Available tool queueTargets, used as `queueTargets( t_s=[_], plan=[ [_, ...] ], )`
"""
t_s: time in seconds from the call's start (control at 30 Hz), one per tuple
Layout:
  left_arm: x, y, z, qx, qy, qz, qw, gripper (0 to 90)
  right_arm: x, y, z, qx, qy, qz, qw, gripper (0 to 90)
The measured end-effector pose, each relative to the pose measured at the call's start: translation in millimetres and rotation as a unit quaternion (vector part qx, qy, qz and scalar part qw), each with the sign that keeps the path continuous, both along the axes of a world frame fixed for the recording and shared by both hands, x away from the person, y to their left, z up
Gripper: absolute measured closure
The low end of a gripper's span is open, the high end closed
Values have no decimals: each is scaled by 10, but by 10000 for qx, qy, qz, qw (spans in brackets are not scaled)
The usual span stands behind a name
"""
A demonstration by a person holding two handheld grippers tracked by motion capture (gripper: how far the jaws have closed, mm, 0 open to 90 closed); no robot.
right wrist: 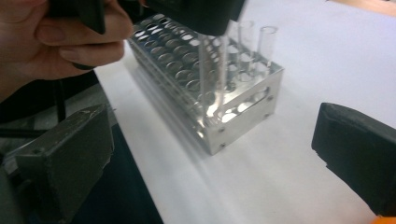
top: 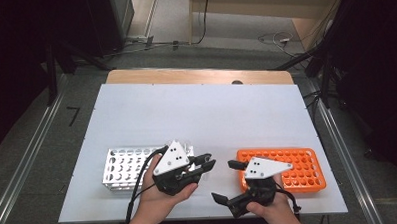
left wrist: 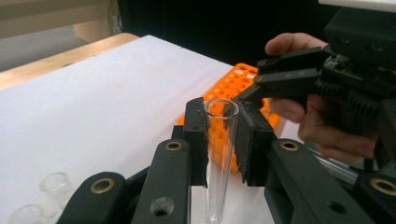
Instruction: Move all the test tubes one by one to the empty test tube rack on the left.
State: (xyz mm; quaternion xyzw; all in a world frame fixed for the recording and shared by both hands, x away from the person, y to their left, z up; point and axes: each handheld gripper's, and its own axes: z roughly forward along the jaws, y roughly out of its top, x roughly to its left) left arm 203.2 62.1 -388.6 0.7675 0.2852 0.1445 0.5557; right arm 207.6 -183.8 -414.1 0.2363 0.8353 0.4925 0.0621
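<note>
My left gripper (top: 203,164) (left wrist: 222,135) is shut on a clear glass test tube (left wrist: 218,154), held upright near its rim. In the right gripper view that tube (right wrist: 206,70) hangs just above the near end of a silver metal rack (top: 122,169) (right wrist: 219,116). A few more tubes (right wrist: 266,42) stand in the rack's far corner. My right gripper (top: 226,181) (right wrist: 215,158) is open, its jaws wide apart with nothing between them, pointing towards the left gripper. An orange plastic rack (top: 301,168) (left wrist: 233,79) lies at the right.
Both racks sit near the front edge of a white table sheet (top: 196,112). The other hand and the right gripper (left wrist: 299,79) are close behind the held tube. Cables and dark stands lie on the floor beyond the table.
</note>
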Motion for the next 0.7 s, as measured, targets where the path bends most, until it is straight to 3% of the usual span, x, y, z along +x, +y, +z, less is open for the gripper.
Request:
queueTargets(
  t_s=[0.3, 0.5, 0.7],
  plan=[
    [84, 244, 65, -77, -58, 345, 9994, 760, 66, -190, 54, 193, -127, -278, 9993, 0],
    [135, 412, 119, 2, -178, 643, 9978, 760, 112, -332, 65, 214, -154, -389, 9989, 0],
    [204, 579, 120, -60, -173, 893, 9958, 760, 160, -463, 70, 224, -150, -485, 9985, 0]
  ],
)
